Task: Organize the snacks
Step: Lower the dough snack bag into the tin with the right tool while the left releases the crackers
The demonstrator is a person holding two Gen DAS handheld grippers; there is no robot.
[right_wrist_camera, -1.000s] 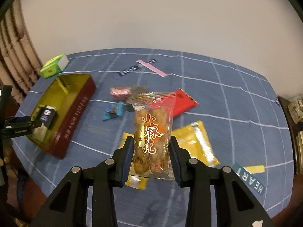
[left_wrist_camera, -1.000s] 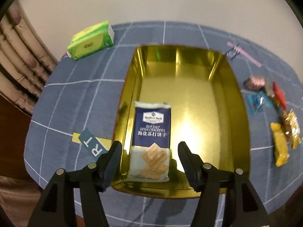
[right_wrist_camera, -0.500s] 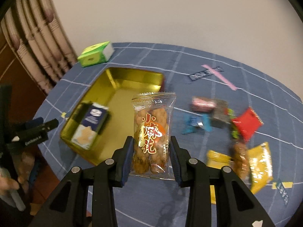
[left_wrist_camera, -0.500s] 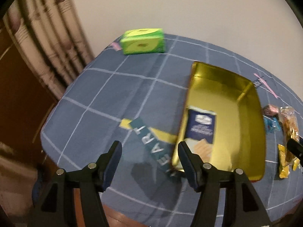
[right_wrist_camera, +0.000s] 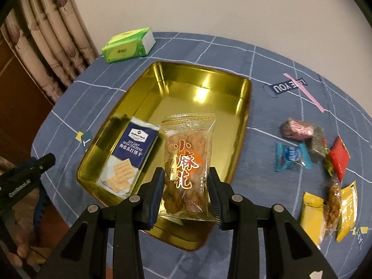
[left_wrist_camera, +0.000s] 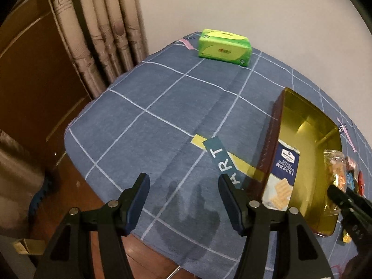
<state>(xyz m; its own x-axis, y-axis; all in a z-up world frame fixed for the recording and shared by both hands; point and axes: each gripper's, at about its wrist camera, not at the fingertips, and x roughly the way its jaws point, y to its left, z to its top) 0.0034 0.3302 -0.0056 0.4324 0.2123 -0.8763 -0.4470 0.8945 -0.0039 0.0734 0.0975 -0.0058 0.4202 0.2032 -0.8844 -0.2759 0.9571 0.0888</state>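
Here the gold tin point(right_wrist_camera: 241, 107) is the landmark, lying open on the blue checked tablecloth point(left_wrist_camera: 148, 121). The right gripper point(right_wrist_camera: 187, 194) is clamped on a clear packet of fried dough twists point(right_wrist_camera: 187, 162), printed in red with 小麻花, and holds it above the tin's near end. Inside the tin, along its left wall, lies a navy and white cracker packet point(right_wrist_camera: 130, 153) marked "Member's Mark", "SEA SALT SODA CRACKERS" and 海盐苏打饼干.

The left gripper point(left_wrist_camera: 183, 200) sits to the left of the tin over bare cloth, its fingers wide apart and holding nothing. Just left of the tin a printed strip on the cloth point(left_wrist_camera: 223, 162) reads "ART" in the part that shows.

Beyond the tin's far left corner sits a green tissue pack point(right_wrist_camera: 127, 45); its small label is too fine to read. Right of the tin's far end the cloth carries a "LOVE YOU" patch point(right_wrist_camera: 288, 84), seen upside down and crossed by a pink stripe. Further right of the tin lie loose snacks: a pink-wrapped sweet point(right_wrist_camera: 298, 129), a blue wrapped candy point(right_wrist_camera: 291, 155), a red sachet point(right_wrist_camera: 339, 159) and yellow packets point(right_wrist_camera: 311, 216) with another bag of twists point(right_wrist_camera: 332, 204) between them
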